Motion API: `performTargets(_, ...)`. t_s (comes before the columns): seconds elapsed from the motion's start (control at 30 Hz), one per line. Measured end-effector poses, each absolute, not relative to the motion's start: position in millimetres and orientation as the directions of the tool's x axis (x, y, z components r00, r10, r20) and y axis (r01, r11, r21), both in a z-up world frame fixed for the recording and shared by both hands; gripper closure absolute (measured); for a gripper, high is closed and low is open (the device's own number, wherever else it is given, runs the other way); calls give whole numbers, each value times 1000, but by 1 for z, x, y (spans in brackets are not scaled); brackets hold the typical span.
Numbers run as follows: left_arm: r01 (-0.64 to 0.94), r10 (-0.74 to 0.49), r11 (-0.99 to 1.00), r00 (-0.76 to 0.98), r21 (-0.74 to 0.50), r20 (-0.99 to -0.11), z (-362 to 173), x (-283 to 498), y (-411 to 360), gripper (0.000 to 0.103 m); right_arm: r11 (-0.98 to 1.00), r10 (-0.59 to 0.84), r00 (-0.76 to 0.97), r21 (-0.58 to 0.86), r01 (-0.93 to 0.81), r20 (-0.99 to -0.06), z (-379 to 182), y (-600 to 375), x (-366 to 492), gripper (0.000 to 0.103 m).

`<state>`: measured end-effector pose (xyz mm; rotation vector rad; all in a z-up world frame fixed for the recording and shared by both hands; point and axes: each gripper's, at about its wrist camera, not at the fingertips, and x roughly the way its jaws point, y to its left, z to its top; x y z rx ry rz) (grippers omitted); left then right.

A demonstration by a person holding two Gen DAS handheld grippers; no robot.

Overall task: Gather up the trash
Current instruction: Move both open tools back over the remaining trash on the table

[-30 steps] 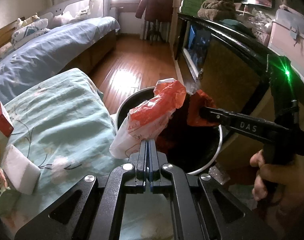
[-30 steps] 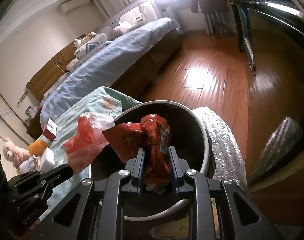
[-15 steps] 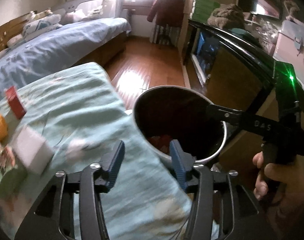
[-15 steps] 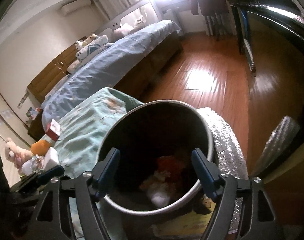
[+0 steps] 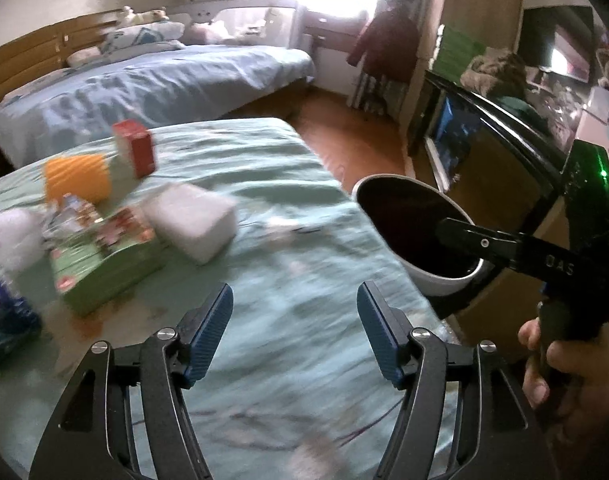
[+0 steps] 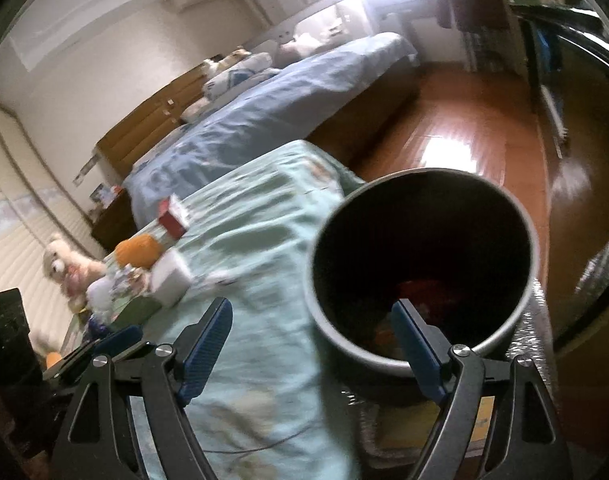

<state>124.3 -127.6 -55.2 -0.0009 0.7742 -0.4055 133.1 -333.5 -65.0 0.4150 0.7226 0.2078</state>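
The round trash bin (image 6: 524, 292) stands on the floor beside the bed, with red and orange wrappers (image 6: 424, 296) at its bottom. It also shows in the left wrist view (image 5: 436, 280). My right gripper (image 6: 312, 344) is open and empty, straddling the bin's near rim. My left gripper (image 5: 294, 336) is open and empty above the teal bedspread (image 5: 288, 264). On the bedspread to the left lie a white block (image 5: 192, 220), a green packet (image 5: 104, 264), an orange object (image 5: 76, 176) and a red box (image 5: 138, 152).
A blue bed (image 5: 144, 88) lies beyond. A dark TV cabinet (image 5: 492, 148) runs along the right. Wooden floor (image 6: 464, 140) lies between them. A plush toy (image 6: 64, 264) sits at the left edge. A silver foil mat (image 6: 540, 344) lies under the bin.
Both grippers opened and dropped their red and white wrappers into the bin. The left gripper then swung left from the bin toward the clutter on the bedspread. The right shifted slightly left.
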Motion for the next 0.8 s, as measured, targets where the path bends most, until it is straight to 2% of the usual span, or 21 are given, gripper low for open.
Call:
performTargets(0.13, 309, -330, 938, 659, -156, -676, -57, 117, -101, 37, 901, 351, 727, 423, -91, -590, -62, -309, 131, 15)
performTargets(0.8, 134, -229, 972, 707, -191, -669, -65, 90, -15, 37, 898, 431, 660, 366, -245, -615, -65, -229, 132, 14)
